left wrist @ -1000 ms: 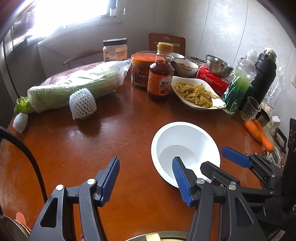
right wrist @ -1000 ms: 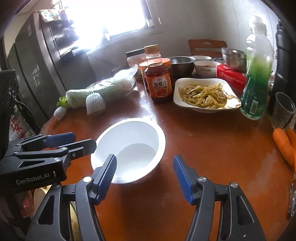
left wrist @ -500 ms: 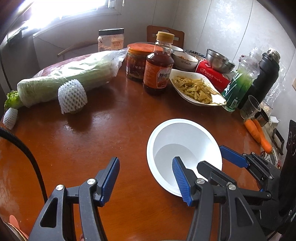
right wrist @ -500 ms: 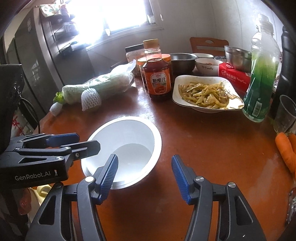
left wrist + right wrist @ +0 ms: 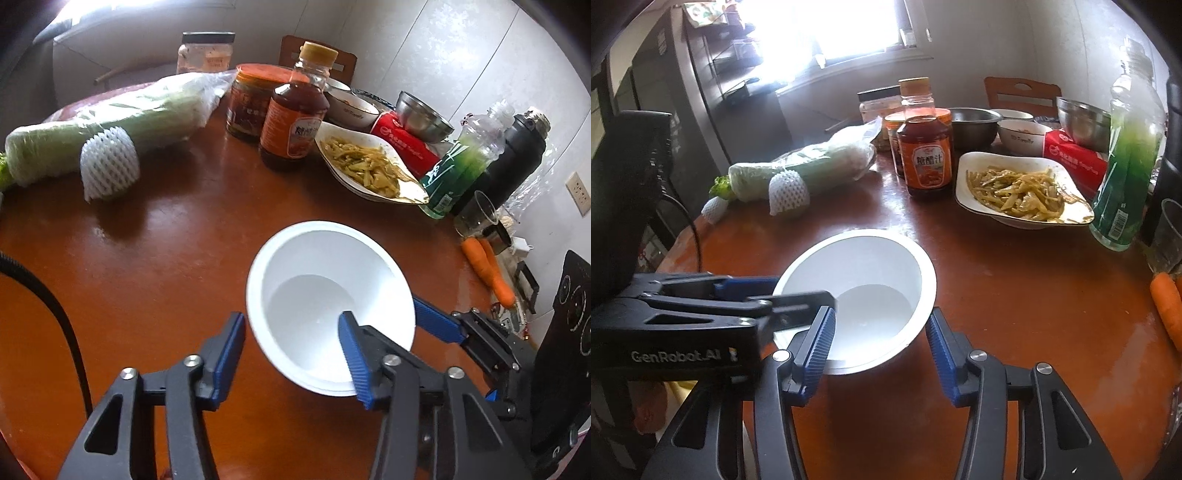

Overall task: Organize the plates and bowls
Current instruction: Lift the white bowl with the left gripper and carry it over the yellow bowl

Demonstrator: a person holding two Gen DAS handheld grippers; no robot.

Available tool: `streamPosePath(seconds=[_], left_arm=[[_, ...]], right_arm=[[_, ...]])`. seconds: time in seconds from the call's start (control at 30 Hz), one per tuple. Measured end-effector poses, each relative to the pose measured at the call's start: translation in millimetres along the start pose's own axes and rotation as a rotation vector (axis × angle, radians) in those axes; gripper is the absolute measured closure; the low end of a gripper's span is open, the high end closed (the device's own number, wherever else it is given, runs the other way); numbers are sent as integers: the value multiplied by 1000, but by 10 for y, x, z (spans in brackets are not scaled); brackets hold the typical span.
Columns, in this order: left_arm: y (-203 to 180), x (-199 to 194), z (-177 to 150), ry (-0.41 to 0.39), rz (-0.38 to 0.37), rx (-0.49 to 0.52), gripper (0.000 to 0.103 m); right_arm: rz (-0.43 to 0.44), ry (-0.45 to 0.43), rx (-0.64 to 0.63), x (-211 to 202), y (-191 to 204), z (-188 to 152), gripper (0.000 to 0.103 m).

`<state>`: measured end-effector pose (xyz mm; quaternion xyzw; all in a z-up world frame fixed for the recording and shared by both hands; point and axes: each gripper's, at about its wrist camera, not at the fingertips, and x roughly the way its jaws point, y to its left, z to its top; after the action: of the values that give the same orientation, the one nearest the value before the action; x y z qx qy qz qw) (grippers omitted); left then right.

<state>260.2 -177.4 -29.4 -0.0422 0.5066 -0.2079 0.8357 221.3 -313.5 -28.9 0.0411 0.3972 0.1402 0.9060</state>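
An empty white bowl [image 5: 328, 295] stands on the round brown table [image 5: 166, 258]; it also shows in the right wrist view [image 5: 864, 291]. My left gripper [image 5: 291, 354] is open, its jaws astride the bowl's near-left rim, one finger inside and one outside. My right gripper [image 5: 879, 339] is open, its jaws either side of the bowl's near rim. A white plate of yellow vegetable strips [image 5: 369, 166] sits further back. A white bowl [image 5: 349, 107] and steel bowls [image 5: 423, 118] stand at the back.
A sauce bottle [image 5: 295, 110], jars [image 5: 247, 99], a bagged cabbage [image 5: 107, 122], a foam-netted fruit [image 5: 109, 162], a red tissue pack [image 5: 402, 144], a green bottle [image 5: 465, 158], a black flask [image 5: 517, 151], a glass [image 5: 474, 214] and carrots [image 5: 487, 269] crowd the table's far half.
Both grippers have moved forward onto the white bowl. The left one now straddles its rim and the right one brackets its near edge. The bowl has stayed in place.
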Motion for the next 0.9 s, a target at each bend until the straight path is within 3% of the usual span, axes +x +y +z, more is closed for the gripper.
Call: streamPosePath(seconds=[0.9], left_arm=[[-132,-448,-124,-105,35,32,57]], right_arm=[[13,-60,-36,-326,224,10,53]])
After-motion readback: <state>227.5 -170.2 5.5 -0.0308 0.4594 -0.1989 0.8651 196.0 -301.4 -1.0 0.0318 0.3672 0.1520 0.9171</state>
